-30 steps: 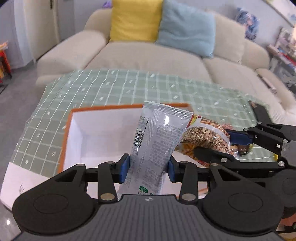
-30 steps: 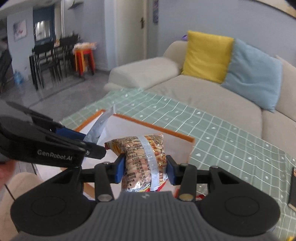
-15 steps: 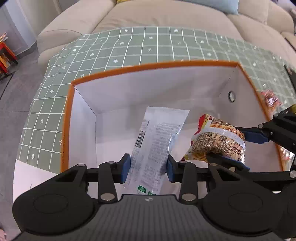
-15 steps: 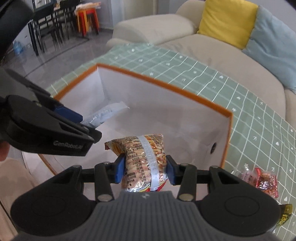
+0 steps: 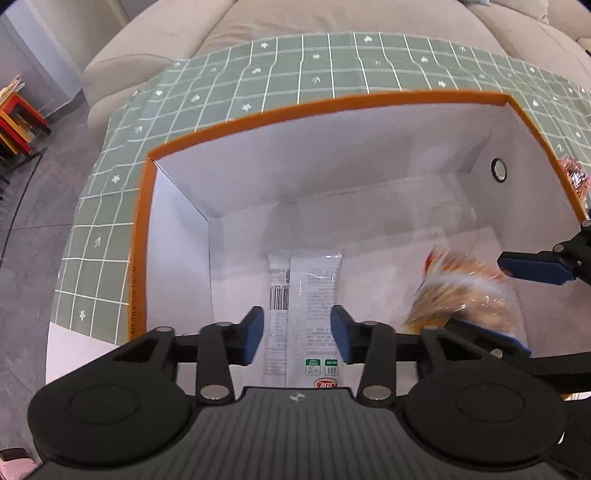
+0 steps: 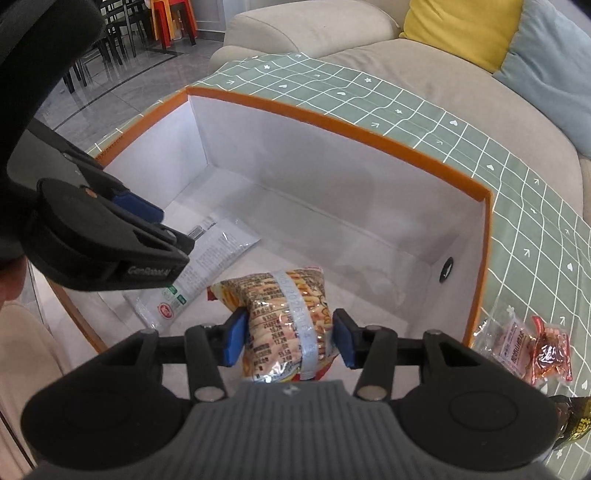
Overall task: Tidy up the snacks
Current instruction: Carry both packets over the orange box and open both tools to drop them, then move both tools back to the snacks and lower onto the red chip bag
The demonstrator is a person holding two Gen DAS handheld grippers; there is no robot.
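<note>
Both your grippers have dropped into the box (image 5: 332,107) since a second ago. Your left gripper (image 5: 297,334) is opening, pads clear of the white packet (image 5: 310,295) lying on the floor. Your right gripper (image 6: 288,341) is opening around the noodle bag (image 6: 284,317). Loose snacks (image 6: 532,347) lie outside on the worktop (image 6: 517,229).

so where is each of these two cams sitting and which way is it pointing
Left wrist view: sits on the left gripper, looking steeply down into the orange-rimmed box; its opening jaws flank the white packet without touching; the right gripper enters at the right edge.
Right wrist view: sits on the right gripper, angled down into the box from the other side; its opening jaws flank the noodle bag; the left gripper shows at left.
Shared: box, both snacks, green checked cloth, beige sofa.
</note>
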